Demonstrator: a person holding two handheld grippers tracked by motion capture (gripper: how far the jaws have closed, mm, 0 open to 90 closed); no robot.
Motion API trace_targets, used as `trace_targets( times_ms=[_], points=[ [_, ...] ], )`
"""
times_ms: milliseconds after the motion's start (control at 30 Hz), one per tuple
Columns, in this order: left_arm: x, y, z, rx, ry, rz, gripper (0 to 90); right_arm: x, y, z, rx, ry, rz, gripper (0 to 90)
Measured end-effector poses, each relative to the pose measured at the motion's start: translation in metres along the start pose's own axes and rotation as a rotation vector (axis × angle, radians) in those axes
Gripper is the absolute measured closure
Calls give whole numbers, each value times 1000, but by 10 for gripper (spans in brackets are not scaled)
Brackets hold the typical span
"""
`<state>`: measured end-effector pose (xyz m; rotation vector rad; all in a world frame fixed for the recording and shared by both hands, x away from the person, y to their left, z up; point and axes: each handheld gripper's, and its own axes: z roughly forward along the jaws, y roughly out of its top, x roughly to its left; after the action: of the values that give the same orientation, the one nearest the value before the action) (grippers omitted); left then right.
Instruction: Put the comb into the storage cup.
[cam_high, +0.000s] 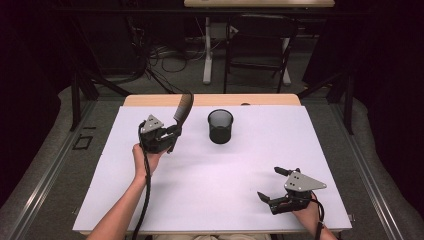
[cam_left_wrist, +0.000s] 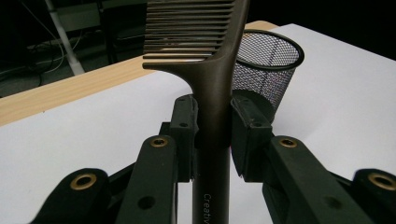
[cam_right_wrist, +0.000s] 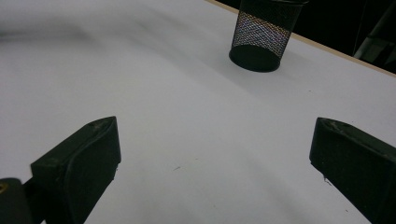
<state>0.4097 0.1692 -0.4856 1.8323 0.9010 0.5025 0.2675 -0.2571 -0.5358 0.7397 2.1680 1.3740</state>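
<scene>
**Jaws clamp a comb beside the mesh cup**

The jaws of the left gripper (cam_high: 172, 136) are pressed together on the handle of a dark comb (cam_left_wrist: 205, 70), which stands up out of them with its teeth at the top. It is held above the white desk (cam_high: 210, 175), with the black mesh cup (cam_high: 220, 126) close by at about 3 o'clock from it. Over at 5 o'clock on the desk, the right gripper (cam_high: 270, 184) sits low with its 2 jaws spread wide apart, nothing between them.
</scene>
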Motion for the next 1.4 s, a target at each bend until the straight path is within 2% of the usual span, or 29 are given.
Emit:
trace_targets(
  times_ms=[1400],
  points=[
    [-5,28,18,-43,-20,-8,726,-1,0,-1,1,-5,0,15]
  ],
)
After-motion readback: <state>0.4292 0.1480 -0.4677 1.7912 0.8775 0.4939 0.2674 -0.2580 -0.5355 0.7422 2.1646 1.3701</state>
